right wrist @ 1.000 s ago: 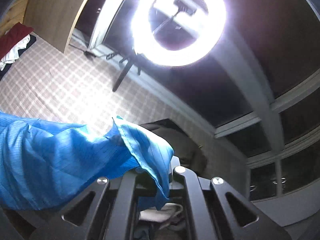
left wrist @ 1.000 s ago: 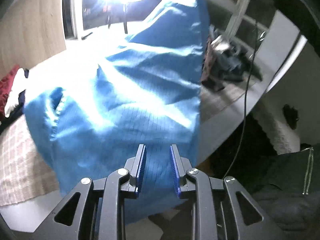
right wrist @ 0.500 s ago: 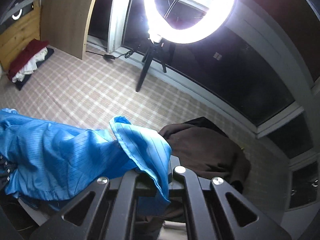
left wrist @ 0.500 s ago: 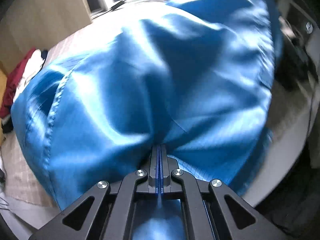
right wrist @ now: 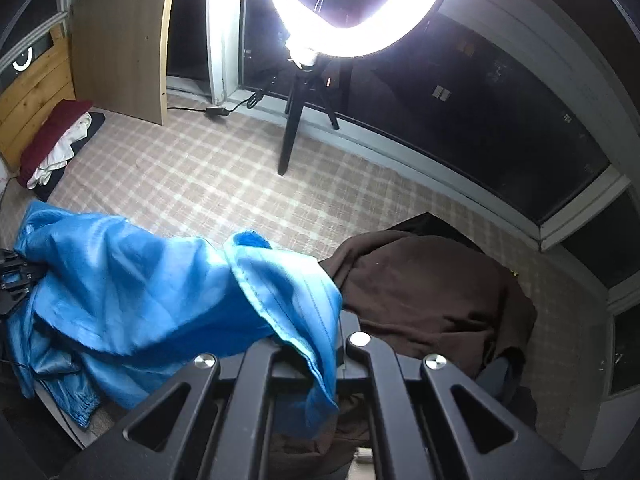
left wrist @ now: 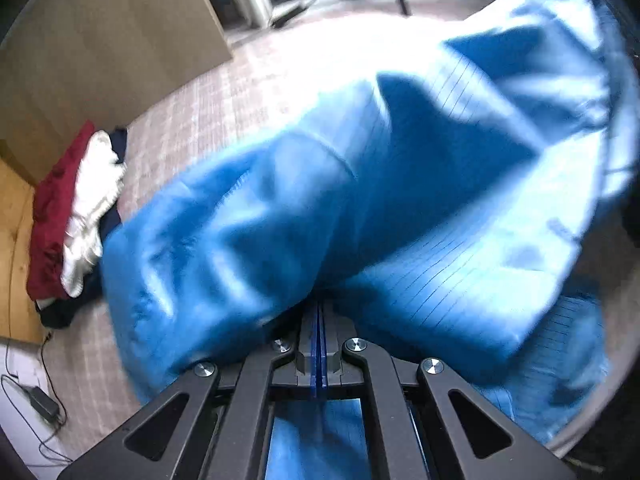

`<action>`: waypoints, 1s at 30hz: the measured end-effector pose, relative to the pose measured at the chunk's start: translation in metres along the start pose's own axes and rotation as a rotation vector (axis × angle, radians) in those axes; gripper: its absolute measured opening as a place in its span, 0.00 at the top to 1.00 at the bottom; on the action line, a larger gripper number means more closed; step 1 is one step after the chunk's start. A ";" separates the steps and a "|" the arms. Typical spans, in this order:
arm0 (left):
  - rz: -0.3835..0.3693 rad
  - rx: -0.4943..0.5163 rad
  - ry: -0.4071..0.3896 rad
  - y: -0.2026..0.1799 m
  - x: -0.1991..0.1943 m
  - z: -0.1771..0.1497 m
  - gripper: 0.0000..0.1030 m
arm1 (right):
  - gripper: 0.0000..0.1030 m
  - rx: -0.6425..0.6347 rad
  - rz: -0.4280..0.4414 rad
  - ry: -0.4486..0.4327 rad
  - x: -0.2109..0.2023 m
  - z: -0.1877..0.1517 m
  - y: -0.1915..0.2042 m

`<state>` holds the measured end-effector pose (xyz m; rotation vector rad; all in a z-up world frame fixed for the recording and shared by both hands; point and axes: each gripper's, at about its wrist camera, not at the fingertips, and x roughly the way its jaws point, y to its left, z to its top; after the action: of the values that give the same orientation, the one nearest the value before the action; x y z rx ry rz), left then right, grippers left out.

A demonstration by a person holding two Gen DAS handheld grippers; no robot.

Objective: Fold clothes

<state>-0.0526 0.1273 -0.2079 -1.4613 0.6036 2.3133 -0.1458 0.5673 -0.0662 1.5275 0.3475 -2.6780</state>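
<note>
A shiny blue garment (left wrist: 400, 200) fills most of the left wrist view, bunched and lifted over the checked surface. My left gripper (left wrist: 319, 320) is shut, its blue pads pressed together on a fold of that cloth, and more fabric hangs under the jaws. In the right wrist view the same blue garment (right wrist: 132, 292) stretches away to the left, where the left gripper (right wrist: 14, 284) shows at its far end. A hemmed edge drapes over my right gripper (right wrist: 316, 344) and hides the fingertips; the cloth hangs from between them.
A brown garment (right wrist: 432, 292) lies heaped to the right. A ring light on a tripod (right wrist: 296, 120) stands at the back by dark windows. A red, white and dark clothes pile (left wrist: 76, 216) lies at the left beside a wooden board (left wrist: 100, 40). A power adapter (left wrist: 42, 402) lies bottom left.
The left jaws, open a second ago, have closed on the blue fabric, and that view has swung left. The right gripper has tipped downward, bringing the brown garment into view.
</note>
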 end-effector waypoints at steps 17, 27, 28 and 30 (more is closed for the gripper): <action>-0.073 0.171 -0.070 -0.130 -0.019 0.037 0.97 | 0.98 -0.046 0.054 -0.021 0.007 0.000 -0.009; -0.330 0.141 -0.162 -0.189 -0.090 0.020 0.91 | 0.98 -0.029 0.079 -0.066 0.009 0.024 -0.030; -0.321 0.160 -0.150 -0.202 -0.085 0.020 0.89 | 0.98 -0.029 0.085 -0.068 0.010 0.026 -0.031; -0.239 0.182 -0.160 -0.224 -0.075 0.021 0.71 | 0.98 -0.036 0.091 -0.069 0.012 0.028 -0.031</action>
<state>0.0727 0.3246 -0.1703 -1.1836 0.5458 2.1052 -0.1796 0.5922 -0.0573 1.4015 0.3139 -2.6325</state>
